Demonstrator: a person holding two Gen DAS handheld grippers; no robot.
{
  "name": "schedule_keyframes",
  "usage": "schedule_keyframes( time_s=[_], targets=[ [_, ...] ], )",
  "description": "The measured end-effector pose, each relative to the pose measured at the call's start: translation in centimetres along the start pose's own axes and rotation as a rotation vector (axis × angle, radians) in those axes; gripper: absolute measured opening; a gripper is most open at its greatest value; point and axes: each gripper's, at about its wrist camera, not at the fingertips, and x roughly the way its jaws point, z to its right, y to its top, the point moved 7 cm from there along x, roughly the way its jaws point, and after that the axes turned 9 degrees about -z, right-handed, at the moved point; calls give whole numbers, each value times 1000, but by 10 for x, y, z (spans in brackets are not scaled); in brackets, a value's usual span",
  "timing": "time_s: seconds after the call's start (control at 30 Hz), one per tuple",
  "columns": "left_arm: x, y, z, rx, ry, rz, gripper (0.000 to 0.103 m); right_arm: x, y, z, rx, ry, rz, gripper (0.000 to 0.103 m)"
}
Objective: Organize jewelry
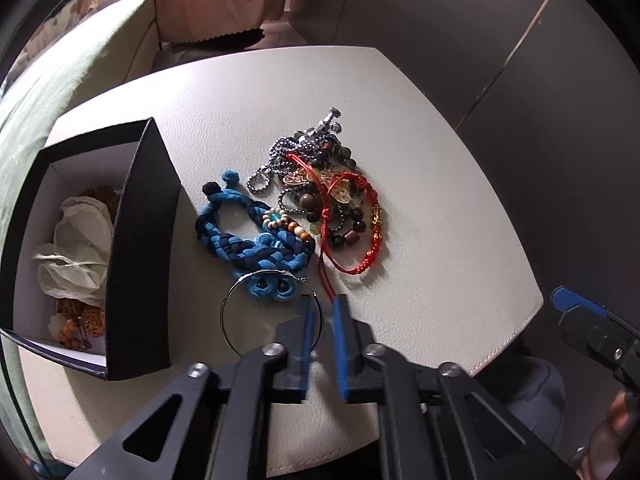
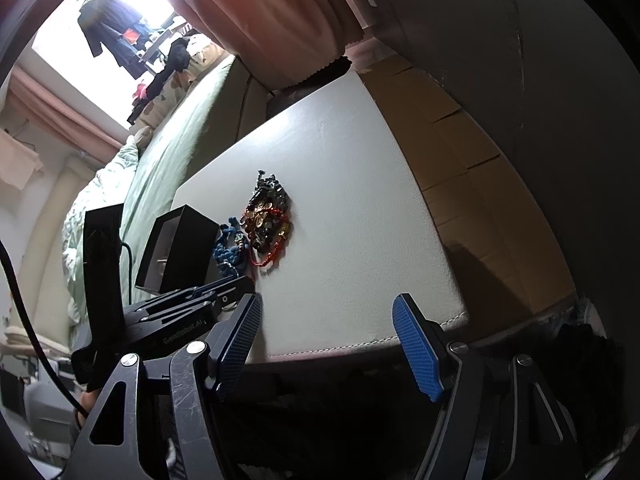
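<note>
Left wrist view: the left gripper (image 1: 323, 305) pinches the rim of a silver hoop (image 1: 271, 312) lying on the white leather tabletop (image 1: 420, 184), just beside a blue braided bracelet (image 1: 256, 236) and a tangle of beaded and red-cord bracelets (image 1: 336, 196). An open black box (image 1: 140, 248) stands to the left.

Right wrist view: the right gripper (image 2: 326, 320) hovers near the table's edge, fingers wide apart, empty.

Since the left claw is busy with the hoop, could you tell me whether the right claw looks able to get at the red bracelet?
Probably yes. The right claw is open at the table's near edge, and the red bracelet lies on the pile's near side with bare table before it.
</note>
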Motion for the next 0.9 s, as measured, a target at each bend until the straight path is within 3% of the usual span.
schedule_keyframes(
  time_s=[0.13,0.43,0.9],
  targets=[
    [-15,1,-2,-11,-58,36,2,4,-1,-3,-8,-5,-13,69],
    [-61,8,-7,1,-95,123,2,16,9,-21,-30,0,-26,68],
    [-120,23,-48,-51,-115,239,1,52,24,-71,-90,55,-89,50]
  ],
)
